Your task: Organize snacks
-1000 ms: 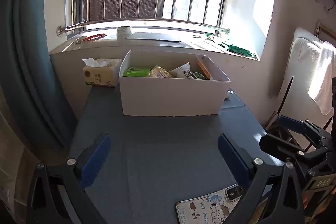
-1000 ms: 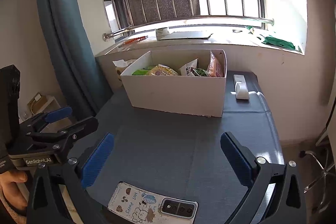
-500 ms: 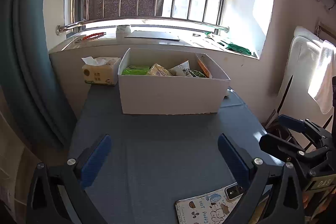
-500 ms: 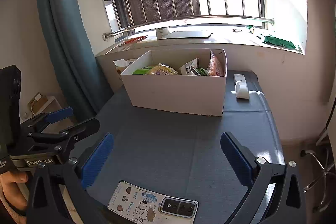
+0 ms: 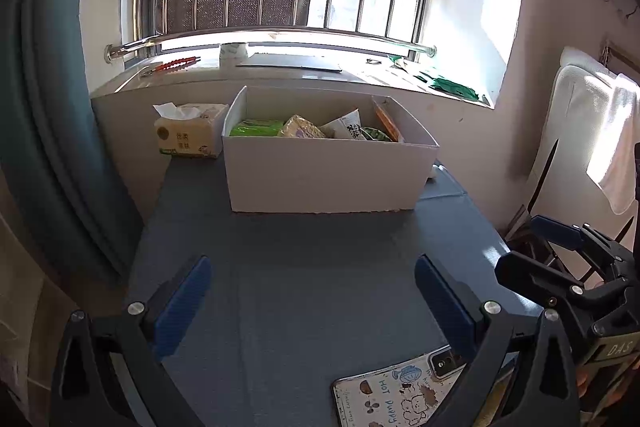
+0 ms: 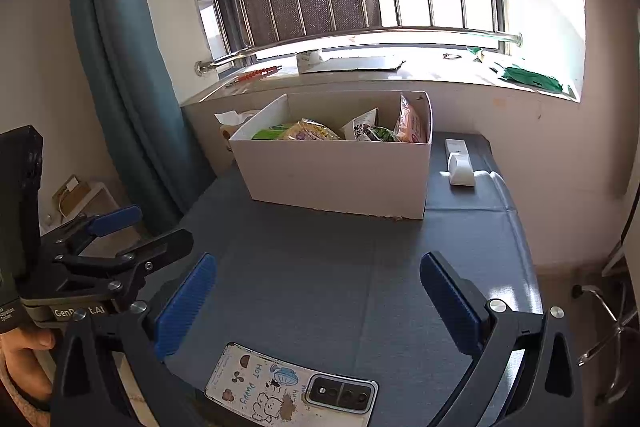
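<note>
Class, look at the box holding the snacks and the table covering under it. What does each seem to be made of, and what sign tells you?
White box: likely matte cardboard or foam board; thin flat walls, sharp folded corners, ragged bottom edge. Table covering: apparently dull blue-grey fabric or padded mat, with visible seams and no shine.

Matt cardboard box (image 5: 328, 175), cloth-covered table (image 5: 304, 291), glossy snack pkts (image 6: 412, 125).

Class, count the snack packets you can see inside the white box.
5, left to right in the white box: green packet, yellow packet, white pouch, dark green packet, and pink packet upright against the right wall. More may lie hidden underneath.
</note>
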`<control>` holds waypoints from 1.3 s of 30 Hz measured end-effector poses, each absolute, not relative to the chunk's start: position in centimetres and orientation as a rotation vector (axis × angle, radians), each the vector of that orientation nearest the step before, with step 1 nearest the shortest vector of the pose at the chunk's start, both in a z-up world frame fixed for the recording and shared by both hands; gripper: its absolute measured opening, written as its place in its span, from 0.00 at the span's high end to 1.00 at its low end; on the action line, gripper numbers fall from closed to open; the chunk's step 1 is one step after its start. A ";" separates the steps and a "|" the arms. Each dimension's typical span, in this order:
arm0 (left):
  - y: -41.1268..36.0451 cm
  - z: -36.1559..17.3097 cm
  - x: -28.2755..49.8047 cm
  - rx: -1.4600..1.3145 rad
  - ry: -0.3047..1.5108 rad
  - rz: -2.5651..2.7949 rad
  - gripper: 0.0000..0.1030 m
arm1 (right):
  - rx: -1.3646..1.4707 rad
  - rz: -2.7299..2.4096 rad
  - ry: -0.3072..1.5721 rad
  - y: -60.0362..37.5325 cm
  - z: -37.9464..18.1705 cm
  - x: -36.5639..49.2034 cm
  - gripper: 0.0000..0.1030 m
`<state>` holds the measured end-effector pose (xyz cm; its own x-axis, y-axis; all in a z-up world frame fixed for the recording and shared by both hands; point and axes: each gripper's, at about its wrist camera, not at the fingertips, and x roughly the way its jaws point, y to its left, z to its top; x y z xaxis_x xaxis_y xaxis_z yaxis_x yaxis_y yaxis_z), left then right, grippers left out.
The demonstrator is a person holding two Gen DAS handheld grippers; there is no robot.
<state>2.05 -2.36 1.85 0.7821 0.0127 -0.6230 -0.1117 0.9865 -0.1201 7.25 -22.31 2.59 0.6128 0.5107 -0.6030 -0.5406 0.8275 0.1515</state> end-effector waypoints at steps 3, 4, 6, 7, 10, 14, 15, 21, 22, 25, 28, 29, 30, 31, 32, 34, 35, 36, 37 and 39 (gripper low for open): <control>-2.3 1.8 2.1 -0.158 0.671 0.067 0.00 | -0.046 0.607 0.684 -22.3 2.5 7.3 0.00; -2.3 1.8 2.1 -0.157 0.672 0.066 0.00 | -0.046 0.606 0.684 -22.3 2.5 7.3 0.00; -2.3 1.8 2.1 -0.154 0.672 0.066 0.00 | -0.046 0.605 0.685 -22.3 2.5 7.3 0.00; -2.3 1.8 2.1 -0.153 0.673 0.066 0.00 | -0.046 0.605 0.686 -22.3 2.4 7.3 0.00; -2.3 1.8 2.1 -0.153 0.672 0.063 0.00 | -0.045 0.606 0.686 -22.3 2.4 7.3 0.00; -2.3 1.8 2.1 -0.154 0.675 0.060 0.00 | -0.047 0.606 0.687 -22.3 2.4 7.3 0.00; -2.3 1.8 2.1 -0.154 0.676 0.060 0.00 | -0.047 0.606 0.688 -22.3 2.4 7.3 0.00; -2.3 1.7 2.1 -0.152 0.674 0.061 0.00 | -0.048 0.607 0.687 -22.3 2.4 7.2 0.00; -2.3 1.7 2.1 -0.153 0.675 0.062 0.00 | -0.048 0.606 0.689 -22.2 2.4 7.3 0.00; -2.2 1.7 2.1 -0.154 0.677 0.060 0.00 | -0.046 0.606 0.689 -22.2 2.4 7.2 0.00; -2.2 1.7 2.1 -0.152 0.677 0.061 0.00 | -0.049 0.608 0.686 -22.2 2.4 7.1 0.00; -2.2 1.7 2.1 -0.152 0.677 0.061 0.00 | -0.050 0.607 0.686 -22.1 2.4 7.1 0.00; -2.2 1.7 2.1 -0.152 0.677 0.061 0.00 | -0.051 0.607 0.687 -22.1 2.4 7.1 0.00; -2.2 1.7 2.1 -0.152 0.677 0.060 0.00 | -0.050 0.607 0.688 -22.1 2.4 7.1 0.00; -2.2 1.7 2.1 -0.153 0.677 0.060 0.00 | -0.049 0.608 0.689 -22.1 2.3 7.1 0.00; -2.2 1.7 2.1 -0.152 0.676 0.060 0.00 | -0.050 0.607 0.690 -22.1 2.3 7.2 0.00; -2.2 1.7 2.0 -0.152 0.676 0.062 0.00 | -0.050 0.608 0.689 -22.1 2.3 7.2 0.00; -2.2 1.7 2.0 -0.152 0.676 0.061 0.00 | -0.050 0.610 0.689 -22.1 2.3 7.2 0.00; -2.2 1.7 2.0 -0.151 0.675 0.062 0.00 | -0.050 0.610 0.690 -22.1 2.3 7.2 0.00; -2.2 1.7 2.0 -0.145 0.675 0.071 0.00 | -0.054 0.610 0.692 -22.0 2.2 7.1 0.00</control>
<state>1.95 -2.18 1.69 0.7789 0.0183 -0.6268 -0.1124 0.9875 -0.1107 7.14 -22.04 2.25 0.6041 0.5096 -0.6127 -0.5443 0.8254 0.1498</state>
